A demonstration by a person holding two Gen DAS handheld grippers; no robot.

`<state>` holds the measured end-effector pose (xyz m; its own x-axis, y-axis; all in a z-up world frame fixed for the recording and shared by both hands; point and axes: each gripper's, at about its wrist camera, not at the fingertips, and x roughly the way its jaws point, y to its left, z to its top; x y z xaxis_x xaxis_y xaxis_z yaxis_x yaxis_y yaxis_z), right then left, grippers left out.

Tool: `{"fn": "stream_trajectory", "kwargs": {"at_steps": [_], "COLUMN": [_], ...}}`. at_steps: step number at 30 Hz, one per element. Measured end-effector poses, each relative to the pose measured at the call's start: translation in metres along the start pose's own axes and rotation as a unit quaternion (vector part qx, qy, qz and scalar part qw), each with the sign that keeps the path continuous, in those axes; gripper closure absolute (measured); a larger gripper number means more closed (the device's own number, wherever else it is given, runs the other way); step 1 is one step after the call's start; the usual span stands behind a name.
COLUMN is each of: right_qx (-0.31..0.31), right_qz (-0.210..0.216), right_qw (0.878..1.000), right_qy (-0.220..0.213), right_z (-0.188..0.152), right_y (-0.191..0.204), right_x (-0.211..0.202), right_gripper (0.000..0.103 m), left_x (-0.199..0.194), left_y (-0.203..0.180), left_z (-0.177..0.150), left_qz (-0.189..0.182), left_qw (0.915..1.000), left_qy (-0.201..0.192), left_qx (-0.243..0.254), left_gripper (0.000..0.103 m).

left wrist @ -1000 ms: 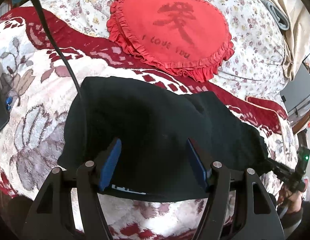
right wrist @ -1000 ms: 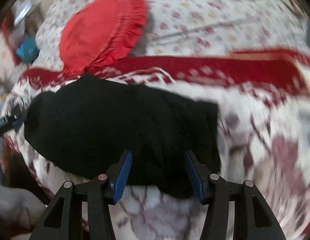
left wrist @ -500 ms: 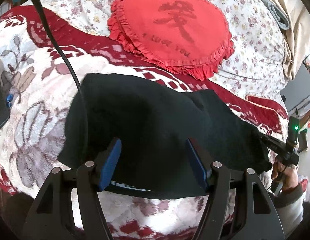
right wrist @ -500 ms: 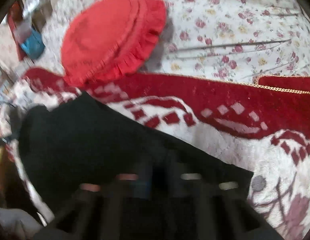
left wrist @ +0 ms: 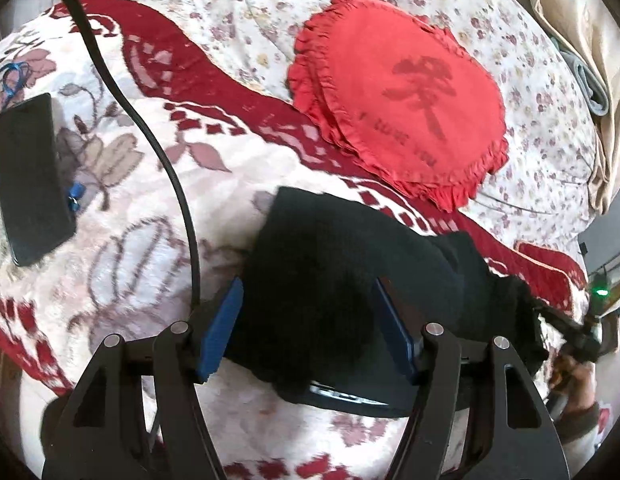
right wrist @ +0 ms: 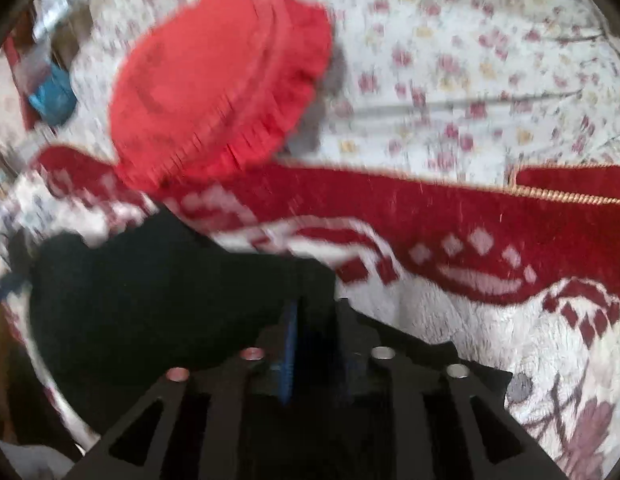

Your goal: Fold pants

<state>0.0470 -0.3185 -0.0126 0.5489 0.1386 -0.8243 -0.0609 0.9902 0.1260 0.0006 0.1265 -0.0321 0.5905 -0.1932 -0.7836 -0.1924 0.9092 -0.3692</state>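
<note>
Pants (left wrist: 341,280), black and already doubled into a thick bundle, lie right under our two grippers on the red-and-white patterned blanket (left wrist: 122,264). Nearest to us, our left gripper (left wrist: 308,330) stands wide apart over the near edge of the bundle, its blue pads either side of the cloth and pressing on nothing that we can make out. In the right wrist view our right gripper (right wrist: 313,344) has its jaws close together and opening, with dark cloth bunched between and around them (right wrist: 158,304); the blur keeps us from telling whether the pads grip it, so we call that undecided. We judge the folding well along: the legs are no longer spread out, and the pile is compact, though its right end looks rumpled and uneven. What seems left is one tidy last fold or a smoothing of that end. Farther off lie a black cable (left wrist: 150,140), a dark phone (left wrist: 30,180), and the red heart cushion (left wrist: 405,112) on the flowered sheet (left wrist: 230,12).
</note>
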Motion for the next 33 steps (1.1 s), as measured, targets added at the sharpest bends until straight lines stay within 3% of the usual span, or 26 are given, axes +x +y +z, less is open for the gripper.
{"fn": "stream_trajectory", "kwargs": {"at_steps": [1,2,4,6,10,13,18,21,27,30,31,32,33], "right_qx": [0.004,0.009,-0.002,-0.027,-0.093,-0.112,-0.2,-0.239,-0.283,-0.296,-0.289,-0.273,-0.252], "right_qz": [0.012,0.039,0.111,0.149,0.172,0.216,0.267,0.263,0.205,0.182,0.183,0.194,0.21], "right_qw": [1.0,0.999,0.993,0.988,0.98,0.97,0.943,0.935,0.937,0.938,0.94,0.942,0.945], "right_qy": [-0.017,-0.037,-0.042,-0.034,-0.023,-0.004,0.014,0.011,0.008,-0.006,-0.004,0.002,0.012], "right_z": [0.003,0.006,0.015,0.02,0.025,0.024,-0.01,-0.036,-0.067,-0.068,-0.065,-0.061,-0.056], "right_y": [0.005,0.015,0.042,0.072,0.138,0.177,0.257,0.29,0.31,0.312,0.31,0.308,0.305], "right_x": [-0.007,-0.015,-0.016,-0.011,0.011,0.025,0.028,0.031,0.054,0.055,0.057,0.058,0.06], "right_gripper": [0.052,0.046,0.046,0.046,0.046,0.046,0.046,0.046,0.05,0.06,0.067,0.08,0.084], "left_x": [0.001,0.002,0.003,0.007,0.017,0.014,0.004,0.004,0.025,0.033,0.034,0.036,0.037], "left_y": [0.003,0.005,0.01,0.016,0.019,0.026,0.045,0.047,0.041,0.036,0.034,0.032,0.031], "left_z": [0.002,0.004,0.006,0.008,0.013,0.018,0.017,0.011,0.007,0.007,0.008,0.009,0.009], "left_qz": [0.0,-0.001,-0.009,-0.02,-0.027,-0.031,-0.049,-0.061,-0.066,-0.07,-0.074,-0.078,-0.08], "left_qw": [1.0,1.0,0.9999,0.9996,0.9993,0.9991,0.9972,0.9959,0.9948,0.9946,0.9945,0.9942,0.994], "left_qy": [0.0,0.001,0.0,0.005,0.023,0.019,0.025,0.034,0.055,0.058,0.056,0.057,0.058], "left_qx": [-0.001,-0.002,-0.007,-0.02,-0.015,-0.024,-0.05,-0.058,-0.055,-0.051,-0.049,-0.047,-0.046], "left_gripper": [0.037,0.037,0.037,0.036,0.036,0.035,0.036,0.036,0.036,0.036,0.036,0.036,0.036]}}
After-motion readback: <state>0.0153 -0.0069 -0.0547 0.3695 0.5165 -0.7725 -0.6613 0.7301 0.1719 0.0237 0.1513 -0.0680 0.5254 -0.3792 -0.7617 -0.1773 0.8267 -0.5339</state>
